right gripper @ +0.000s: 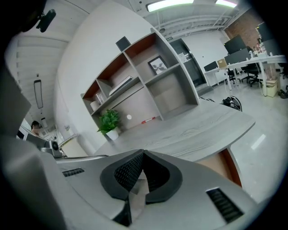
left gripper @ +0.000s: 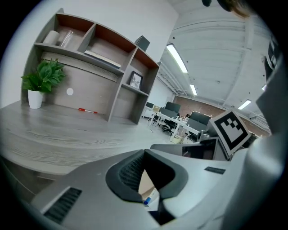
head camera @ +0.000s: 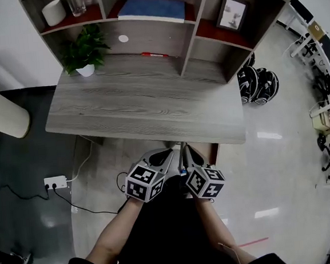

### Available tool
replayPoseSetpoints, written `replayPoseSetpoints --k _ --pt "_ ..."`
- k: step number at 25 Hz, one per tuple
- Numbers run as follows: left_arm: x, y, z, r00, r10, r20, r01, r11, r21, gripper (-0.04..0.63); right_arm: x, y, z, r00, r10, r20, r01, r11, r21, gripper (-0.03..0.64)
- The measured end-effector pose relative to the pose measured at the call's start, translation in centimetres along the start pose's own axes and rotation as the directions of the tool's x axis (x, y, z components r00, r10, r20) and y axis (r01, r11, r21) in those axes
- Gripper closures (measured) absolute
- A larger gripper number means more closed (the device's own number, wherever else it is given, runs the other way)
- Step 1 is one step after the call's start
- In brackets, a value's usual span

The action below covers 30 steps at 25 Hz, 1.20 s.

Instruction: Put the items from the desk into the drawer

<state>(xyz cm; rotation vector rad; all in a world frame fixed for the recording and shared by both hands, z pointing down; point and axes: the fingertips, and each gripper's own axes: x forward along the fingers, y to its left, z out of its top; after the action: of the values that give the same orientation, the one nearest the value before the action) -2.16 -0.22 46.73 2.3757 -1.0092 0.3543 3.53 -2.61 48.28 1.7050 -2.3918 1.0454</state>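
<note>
A red pen point(head camera: 154, 55) lies at the back of the grey wooden desk point(head camera: 151, 101), below the shelf unit; it also shows as a red pen point(left gripper: 87, 110) in the left gripper view and a red pen point(right gripper: 148, 120) in the right gripper view. Under the desk's front right edge the drawer point(head camera: 214, 151) stands open, with its brown inside point(right gripper: 230, 167) showing. My left gripper point(head camera: 166, 153) and right gripper point(head camera: 189, 150) hang side by side just before the desk's front edge. Both are shut and hold nothing point(left gripper: 144, 153) point(right gripper: 143, 153). Behind the left jaws a white, blue-tipped item point(left gripper: 149, 199) lies below.
A potted plant point(head camera: 85, 49) stands at the desk's back left. The shelf unit holds a white roll point(head camera: 54, 12), a blue book point(head camera: 151, 9) and a picture frame point(head camera: 232, 12). A power strip point(head camera: 55, 182) lies on the floor at the left, a black wheeled device point(head camera: 257, 85) at the right.
</note>
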Motion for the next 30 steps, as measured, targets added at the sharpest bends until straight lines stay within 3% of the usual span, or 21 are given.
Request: replayPoseSetpoints --k 5,9,16,23,30 --pt "0.3 -0.5 0.0 0.999 0.040 0.004 -0.039 0.999 -0.016 0.575 -0.3 -0.1 0.7 0.999 0.035 -0.020 -0.035 0.999 -0.025 0.600" --pt "0.3 -1.1 0.4 0.995 0.095 0.020 -0.095 0.995 -0.027 0.575 -0.4 -0.3 1.1 0.995 0.057 -0.078 -0.066 0.991 -0.116 0.598" --pt "0.0 0.0 1.2 0.982 0.176 0.062 -0.173 0.983 -0.058 0.574 1.8 1.0 4.3 0.983 0.151 -0.106 -0.176 0.936 -0.304 0.597" --pt "-1.1 2.8 3.2 0.965 0.238 0.106 -0.234 0.971 -0.050 0.574 6.5 3.9 8.0 0.956 0.262 -0.134 -0.293 0.814 -0.502 0.597" --pt "-0.2 8.7 5.8 0.967 0.237 0.089 -0.234 0.971 -0.047 0.574 15.8 5.7 10.3 0.968 0.187 -0.166 -0.249 0.665 -0.704 0.597"
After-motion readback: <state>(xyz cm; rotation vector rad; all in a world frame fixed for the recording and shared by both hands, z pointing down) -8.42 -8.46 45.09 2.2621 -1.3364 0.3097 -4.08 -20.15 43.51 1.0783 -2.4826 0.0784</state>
